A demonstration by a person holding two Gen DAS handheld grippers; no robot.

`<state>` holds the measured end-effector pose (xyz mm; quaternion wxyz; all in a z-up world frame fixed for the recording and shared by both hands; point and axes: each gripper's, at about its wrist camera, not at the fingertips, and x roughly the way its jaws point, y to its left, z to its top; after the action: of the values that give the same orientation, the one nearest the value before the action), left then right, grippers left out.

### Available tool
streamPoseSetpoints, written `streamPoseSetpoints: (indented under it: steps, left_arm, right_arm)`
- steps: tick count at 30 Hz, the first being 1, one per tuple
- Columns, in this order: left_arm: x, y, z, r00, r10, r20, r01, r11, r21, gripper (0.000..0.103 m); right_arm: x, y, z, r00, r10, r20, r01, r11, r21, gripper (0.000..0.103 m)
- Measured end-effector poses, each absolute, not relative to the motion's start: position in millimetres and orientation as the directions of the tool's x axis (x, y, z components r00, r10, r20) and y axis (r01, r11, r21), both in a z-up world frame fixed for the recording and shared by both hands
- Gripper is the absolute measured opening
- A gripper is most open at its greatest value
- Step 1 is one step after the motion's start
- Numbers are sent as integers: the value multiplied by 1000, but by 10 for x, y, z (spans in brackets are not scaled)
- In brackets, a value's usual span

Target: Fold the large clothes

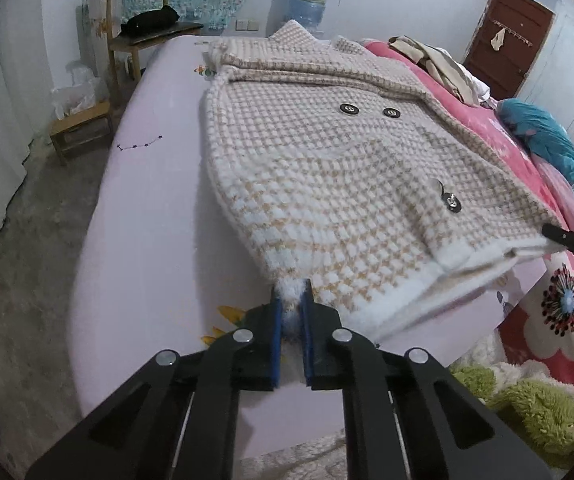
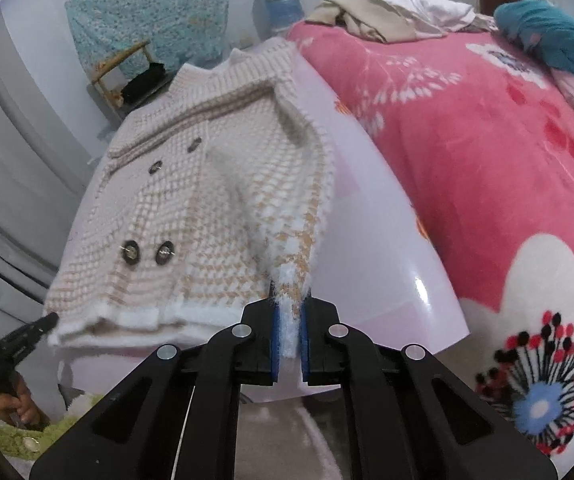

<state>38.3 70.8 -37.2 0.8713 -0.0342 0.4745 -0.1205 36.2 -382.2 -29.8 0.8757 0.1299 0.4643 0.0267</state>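
A beige and white checked knit coat [image 1: 327,160] with dark buttons lies spread on a pale lilac sheet [image 1: 147,200] over the bed. My left gripper [image 1: 291,300] is shut on the fluffy white hem at the coat's near left corner. My right gripper [image 2: 289,312] is shut on the hem at the coat [image 2: 215,200] near right corner, with white fringe squeezed between its blue pads. Both hem corners are lifted off the sheet. The right gripper's black tip [image 1: 567,238] shows at the right edge of the left wrist view. The left gripper [image 2: 47,322] with a hand on it shows at the lower left of the right wrist view.
A pink flowered blanket [image 2: 467,140] covers the bed's right side, with crumpled clothes [image 2: 387,10] and a teal cloth [image 2: 555,36] on it. A wooden chair [image 1: 143,36] and a stool [image 1: 83,128] stand left of the bed. A green plush [image 1: 535,404] lies at the near right.
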Motion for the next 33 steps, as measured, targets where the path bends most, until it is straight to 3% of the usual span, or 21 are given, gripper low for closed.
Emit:
streamPoseSetpoints:
  steps: [4, 33]
  left_arm:
    - [404, 731, -549, 475, -247, -844, 166, 968, -189, 8]
    - [411, 702, -633, 448, -249, -858, 164, 967, -195, 9]
  right_arm:
    - [418, -3874, -567, 508, 183, -842, 124, 952, 281, 6]
    - [429, -3907, -596, 497, 194, -846, 136, 945, 297, 7]
